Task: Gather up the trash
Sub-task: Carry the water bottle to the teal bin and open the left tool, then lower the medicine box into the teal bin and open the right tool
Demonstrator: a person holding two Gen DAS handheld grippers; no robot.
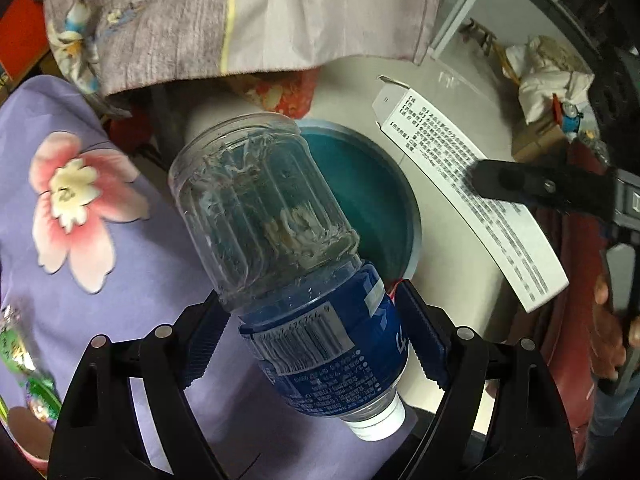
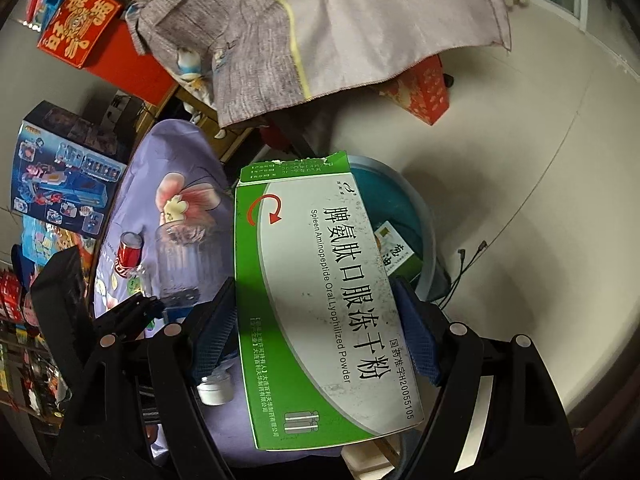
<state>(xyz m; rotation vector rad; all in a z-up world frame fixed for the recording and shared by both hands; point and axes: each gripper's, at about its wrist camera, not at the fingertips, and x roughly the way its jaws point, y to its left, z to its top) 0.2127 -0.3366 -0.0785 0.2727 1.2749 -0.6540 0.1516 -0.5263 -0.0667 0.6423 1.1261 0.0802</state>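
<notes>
My left gripper (image 1: 308, 308) is shut on a clear plastic bottle (image 1: 280, 240) with a blue label, its white cap (image 1: 380, 420) toward the camera. The bottle hangs over the near rim of a teal bin (image 1: 414, 216) on the floor. My right gripper (image 2: 314, 288) is shut on a green and white medicine box (image 2: 320, 300), held above the same bin (image 2: 428, 216). That box (image 1: 460, 184) shows its white printed back in the left wrist view, with one right finger (image 1: 520, 190) on it. The bottle (image 2: 180, 264) appears to the left in the right wrist view.
A small green box (image 2: 400, 252) lies inside the bin. A purple flowered cloth (image 2: 160, 168) holds a red can (image 2: 130, 252). A grey cloth (image 2: 320, 20) hangs behind, red boxes (image 2: 428, 92) and a toy box (image 2: 60, 176) around. Cables (image 2: 464, 264) trail on the pale floor.
</notes>
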